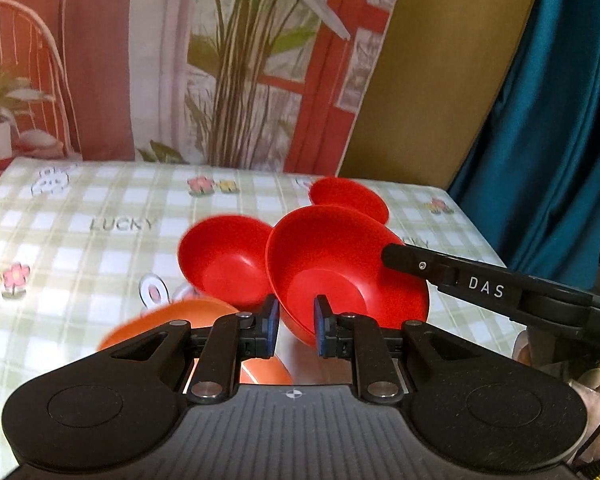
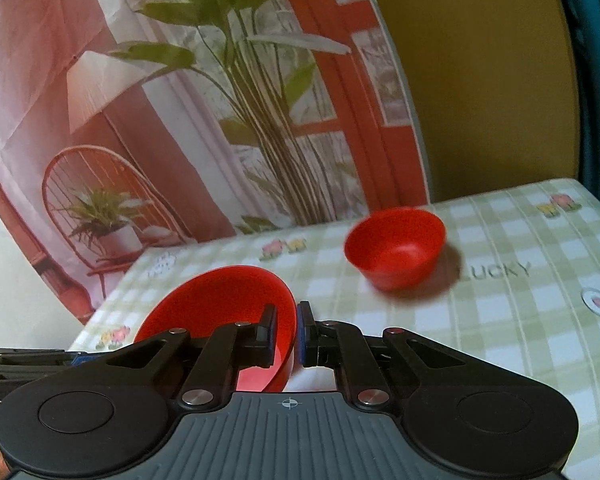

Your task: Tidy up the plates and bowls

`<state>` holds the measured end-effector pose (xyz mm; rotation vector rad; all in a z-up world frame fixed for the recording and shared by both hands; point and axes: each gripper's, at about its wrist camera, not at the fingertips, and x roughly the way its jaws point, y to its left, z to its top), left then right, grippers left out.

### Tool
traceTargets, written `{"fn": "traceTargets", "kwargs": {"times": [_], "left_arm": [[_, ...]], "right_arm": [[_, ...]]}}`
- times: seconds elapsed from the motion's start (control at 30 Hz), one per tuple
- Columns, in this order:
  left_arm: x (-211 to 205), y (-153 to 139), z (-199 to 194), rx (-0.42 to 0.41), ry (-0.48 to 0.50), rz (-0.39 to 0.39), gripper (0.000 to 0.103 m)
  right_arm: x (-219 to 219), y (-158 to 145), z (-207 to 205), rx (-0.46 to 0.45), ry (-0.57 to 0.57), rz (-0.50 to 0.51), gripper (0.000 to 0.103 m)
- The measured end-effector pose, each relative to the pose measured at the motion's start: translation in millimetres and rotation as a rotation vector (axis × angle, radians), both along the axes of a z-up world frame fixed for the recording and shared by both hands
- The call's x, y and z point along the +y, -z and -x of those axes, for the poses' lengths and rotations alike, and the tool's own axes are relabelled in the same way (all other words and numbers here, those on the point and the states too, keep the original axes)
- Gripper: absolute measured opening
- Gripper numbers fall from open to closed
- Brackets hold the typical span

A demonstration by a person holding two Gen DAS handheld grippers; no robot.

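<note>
Both hand-held grippers clamp one red bowl (image 1: 340,264): left (image 1: 296,326) on its near rim, right (image 2: 286,330) on its right rim, lifted off the surface (image 1: 80,216).

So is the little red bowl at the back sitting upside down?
No, in the right wrist view the small red bowl stands upright on the checked tablecloth, its open mouth facing up.

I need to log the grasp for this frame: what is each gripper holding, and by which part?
Both grip the same shallow red plastic bowl by its rim: left gripper on the near edge, right gripper on the bowl's right edge.
</note>
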<state>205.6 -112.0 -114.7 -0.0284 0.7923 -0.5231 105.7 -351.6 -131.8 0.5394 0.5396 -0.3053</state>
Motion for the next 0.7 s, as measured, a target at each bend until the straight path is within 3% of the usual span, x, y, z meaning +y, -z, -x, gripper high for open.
{"fn": "traceTargets", "kwargs": {"times": [0.27, 0.7], "left_arm": [[14, 1, -36, 0.019, -0.014, 0.004, 0.019], [22, 17, -95, 0.078, -0.019, -0.014, 0.019]], "right_arm": [[0, -3, -41, 0.006, -0.008, -0.003, 0.009], [-6, 19, -98, 0.095, -0.042, 0.02, 0.008]]}}
